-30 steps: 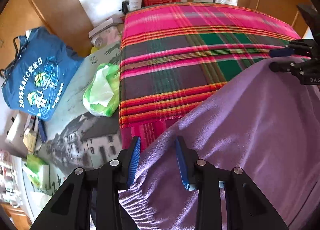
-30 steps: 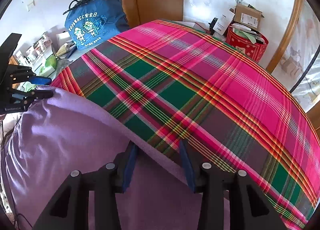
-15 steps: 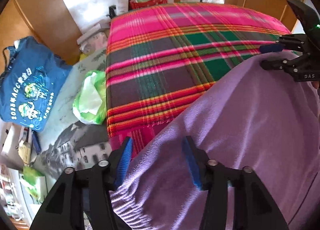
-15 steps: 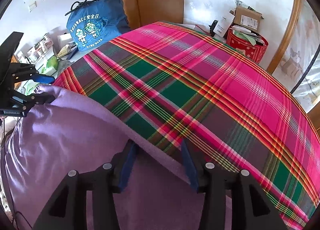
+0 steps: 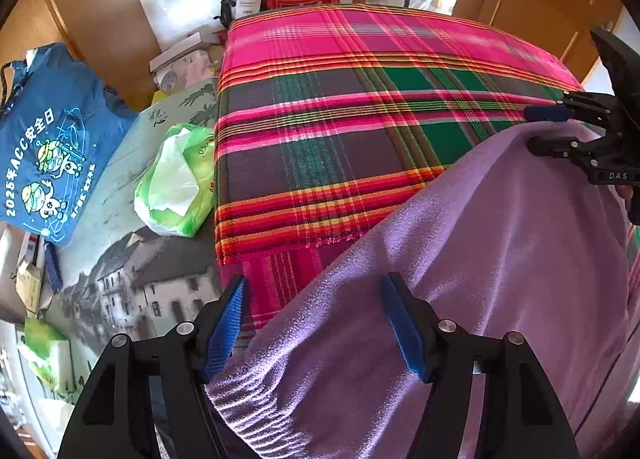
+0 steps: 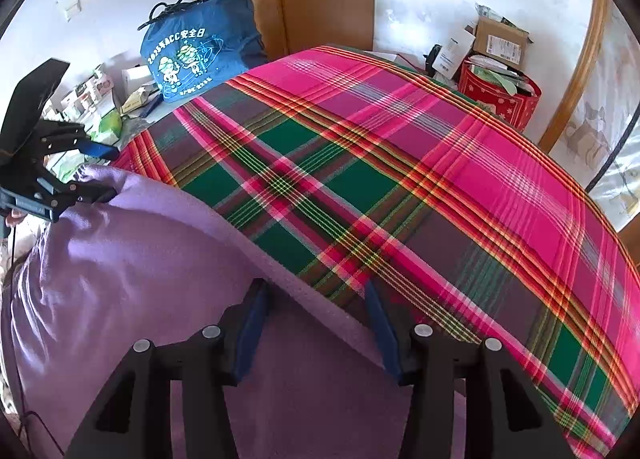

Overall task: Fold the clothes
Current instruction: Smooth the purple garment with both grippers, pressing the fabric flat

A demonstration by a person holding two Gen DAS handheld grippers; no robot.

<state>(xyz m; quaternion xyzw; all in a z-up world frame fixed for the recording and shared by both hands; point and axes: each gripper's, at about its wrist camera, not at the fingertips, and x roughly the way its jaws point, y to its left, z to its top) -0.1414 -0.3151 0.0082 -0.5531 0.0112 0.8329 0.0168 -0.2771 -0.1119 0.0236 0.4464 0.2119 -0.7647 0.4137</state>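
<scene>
Purple fleece garment [image 5: 500, 267] is spread over the near part of a plaid blanket [image 5: 360, 131], its ribbed hem hanging at the near left edge. The left gripper [image 5: 312, 323] has just been opening; its fingers are spread, fleece lying loose between them. The right gripper [image 6: 316, 323] has likewise been opening, its fingers parted astride the garment's edge.

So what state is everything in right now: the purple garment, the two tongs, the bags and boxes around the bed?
Purple garment: spread on the plaid blanket, not gripped.
Plaid blanket: laid flat.
Left tongs: open, jaws just widened, garment's cuffed edge loose between them.
Right tongs: open, jaws just widened, garment's edge between them.
Blue tote bag: upright against the wardrobe.
Green plastic bag: crumpled, mouth open.
Red tub: stuffed full, no lid.
Cardboard box: flaps open.
</scene>
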